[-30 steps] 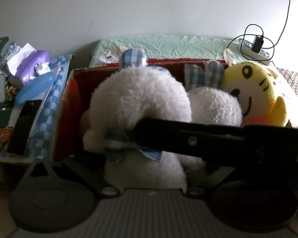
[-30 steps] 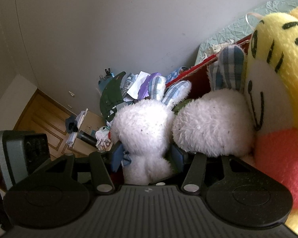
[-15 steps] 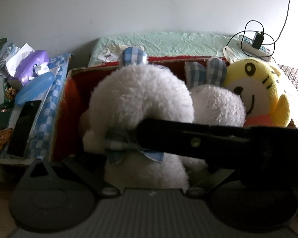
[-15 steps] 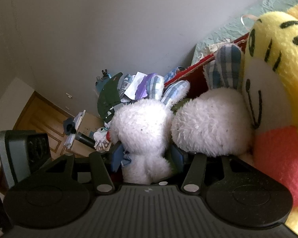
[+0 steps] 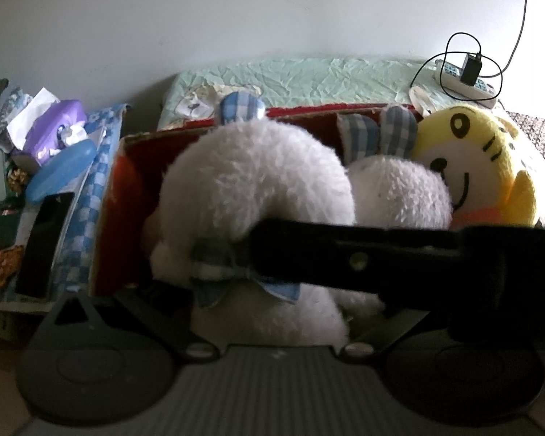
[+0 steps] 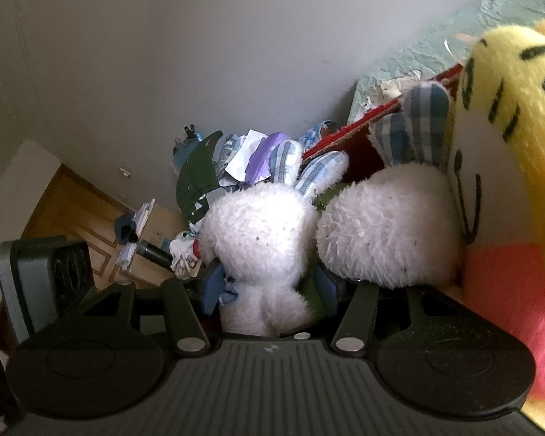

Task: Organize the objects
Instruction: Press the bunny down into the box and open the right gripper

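Two white plush rabbits (image 5: 258,189) (image 5: 396,192), one yellow tiger plush (image 5: 468,160), one red box (image 5: 127,181)

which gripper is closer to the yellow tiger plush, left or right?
Right. The right gripper grips the near white bunny, and the yellow tiger plush fills that view's right edge. From the left gripper, the tiger sits farther back, beyond both bunnies.

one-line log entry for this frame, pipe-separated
stage: placing | right gripper: shut on white bunny | red box: holds second bunny, yellow tiger plush
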